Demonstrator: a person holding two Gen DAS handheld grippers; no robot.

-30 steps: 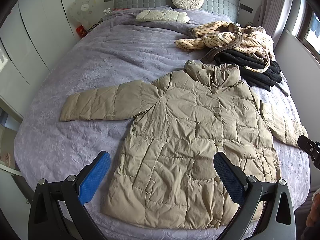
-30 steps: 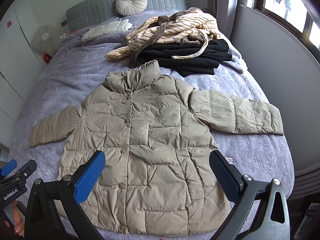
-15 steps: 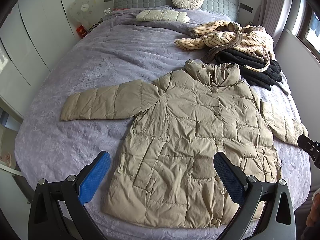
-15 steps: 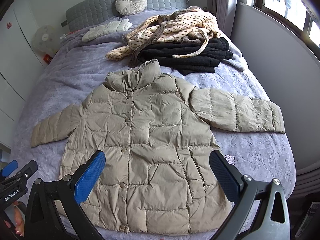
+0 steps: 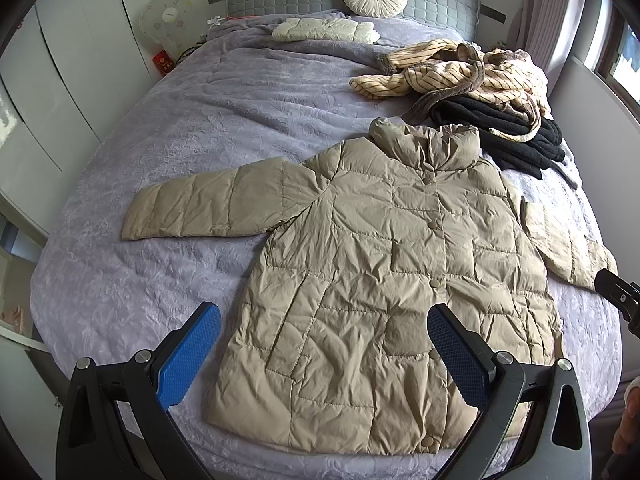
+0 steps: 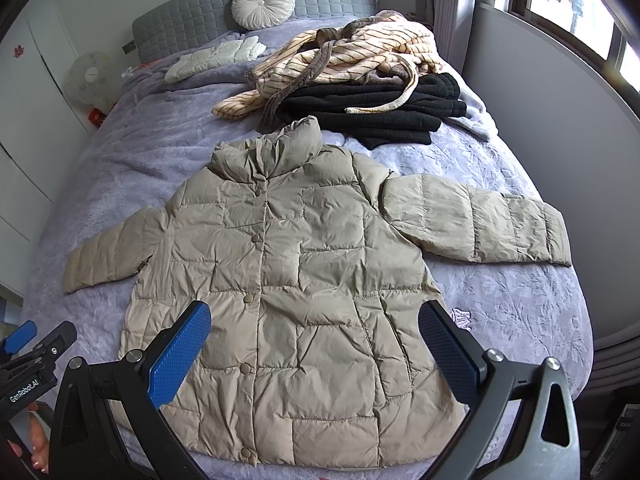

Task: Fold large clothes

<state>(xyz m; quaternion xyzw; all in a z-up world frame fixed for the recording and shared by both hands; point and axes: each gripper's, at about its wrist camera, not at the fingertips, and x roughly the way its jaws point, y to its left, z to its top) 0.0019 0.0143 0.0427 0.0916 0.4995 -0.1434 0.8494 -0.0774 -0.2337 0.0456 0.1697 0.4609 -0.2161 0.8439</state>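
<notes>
Bed point(image 5: 168, 128): beige puffer coat point(image 5: 380, 280) spread flat; left hand-held gripper point(image 5: 324, 350), right hand-held gripper point(image 6: 314, 348) wide open, empty, above hem.

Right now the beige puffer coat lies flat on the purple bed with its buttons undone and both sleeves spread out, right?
Not quite: the beige puffer coat is buttoned shut down the front, as the right wrist view shows. It does lie flat on the purple bed with both sleeves spread out.
</notes>
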